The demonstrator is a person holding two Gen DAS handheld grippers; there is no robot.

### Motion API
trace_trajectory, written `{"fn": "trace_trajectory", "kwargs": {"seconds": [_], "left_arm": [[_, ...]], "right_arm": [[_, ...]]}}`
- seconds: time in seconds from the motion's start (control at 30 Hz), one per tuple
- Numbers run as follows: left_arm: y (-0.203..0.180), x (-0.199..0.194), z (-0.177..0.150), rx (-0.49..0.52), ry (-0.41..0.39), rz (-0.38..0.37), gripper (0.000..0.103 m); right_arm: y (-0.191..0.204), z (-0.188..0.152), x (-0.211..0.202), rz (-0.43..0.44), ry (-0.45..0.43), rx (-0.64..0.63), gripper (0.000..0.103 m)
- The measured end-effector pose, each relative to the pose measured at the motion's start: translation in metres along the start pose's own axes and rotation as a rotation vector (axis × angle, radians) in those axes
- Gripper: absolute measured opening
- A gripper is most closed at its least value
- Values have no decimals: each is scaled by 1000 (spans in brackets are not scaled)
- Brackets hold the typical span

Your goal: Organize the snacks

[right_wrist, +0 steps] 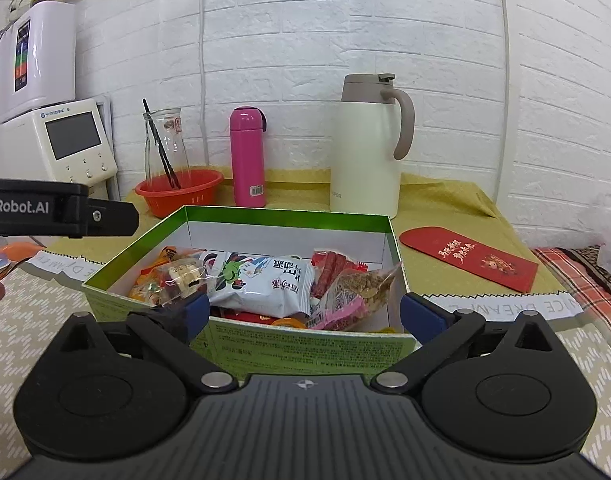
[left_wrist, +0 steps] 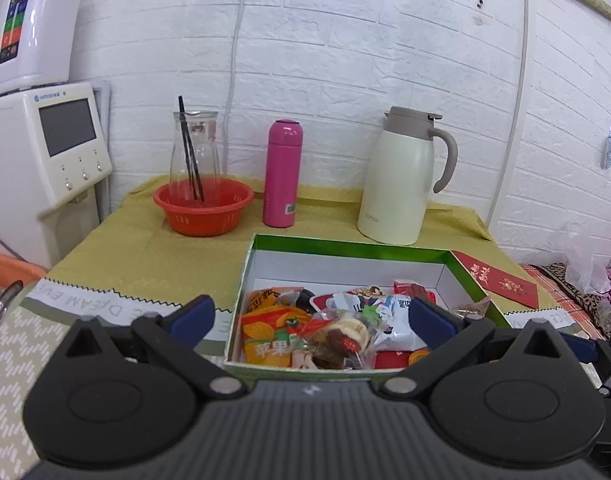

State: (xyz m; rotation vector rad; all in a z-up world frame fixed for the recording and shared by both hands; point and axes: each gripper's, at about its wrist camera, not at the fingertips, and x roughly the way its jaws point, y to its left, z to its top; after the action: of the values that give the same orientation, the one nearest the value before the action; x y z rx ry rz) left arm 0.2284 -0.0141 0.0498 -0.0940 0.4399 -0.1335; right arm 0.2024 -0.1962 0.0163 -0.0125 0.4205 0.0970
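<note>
A green-rimmed cardboard box with white inner walls sits on the table and holds several snack packets: an orange packet, a clear-wrapped pastry and a white bag. The box also shows in the right wrist view, with the white bag, red sausages and a pink nut packet. My left gripper is open and empty over the box's near edge. My right gripper is open and empty at the box's near wall.
Behind the box stand an orange basket with a glass carafe, a pink flask and a cream thermos jug. A red envelope lies right of the box. A white appliance stands left.
</note>
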Motion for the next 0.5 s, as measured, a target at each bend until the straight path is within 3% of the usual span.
{"fn": "trace_trajectory", "kwargs": {"seconds": [0.5], "left_arm": [[-8, -98, -54, 33, 14, 155, 103]], "right_arm": [[4, -22, -90, -22, 54, 44, 103]]}}
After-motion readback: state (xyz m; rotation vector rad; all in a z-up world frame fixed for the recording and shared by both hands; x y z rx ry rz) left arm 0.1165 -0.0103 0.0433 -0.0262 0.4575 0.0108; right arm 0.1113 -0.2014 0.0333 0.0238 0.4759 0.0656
